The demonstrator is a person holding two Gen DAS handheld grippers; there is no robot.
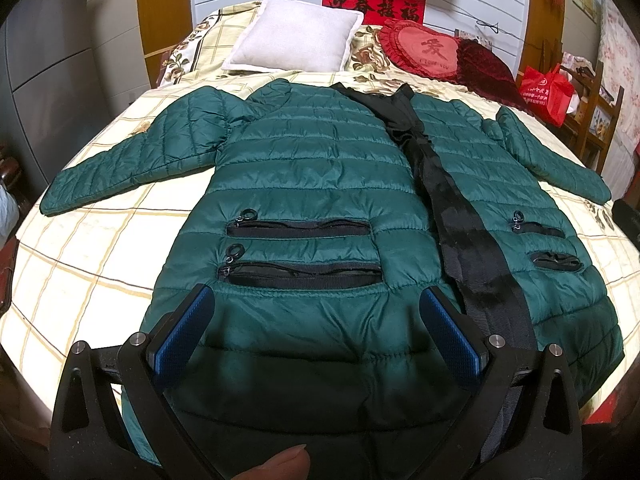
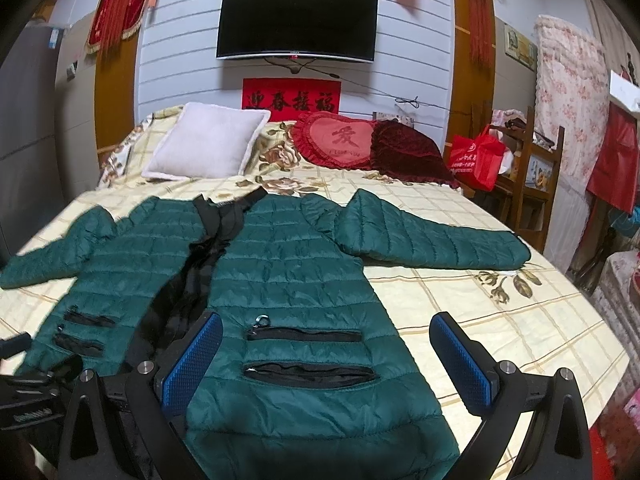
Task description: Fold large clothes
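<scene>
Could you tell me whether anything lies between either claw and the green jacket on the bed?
Nothing visible does. The left claw and right claw are both open at the hem of the green jacket, which lies spread flat.

A puffy jacket (image 1: pixel 312 184) lies flat on the bed (image 1: pixel 100 248), front side up, with its sleeves spread out to both sides. Behind the jacket, a square pillow (image 1: pixel 292 36) sits on the left and a heart-shaped pillow (image 1: pixel 424 52) on the right. A TV (image 2: pixel 297 20) hangs on the wall behind the bed. A shopping bag (image 2: pixel 476 158) sits to the right of the bed.
</scene>
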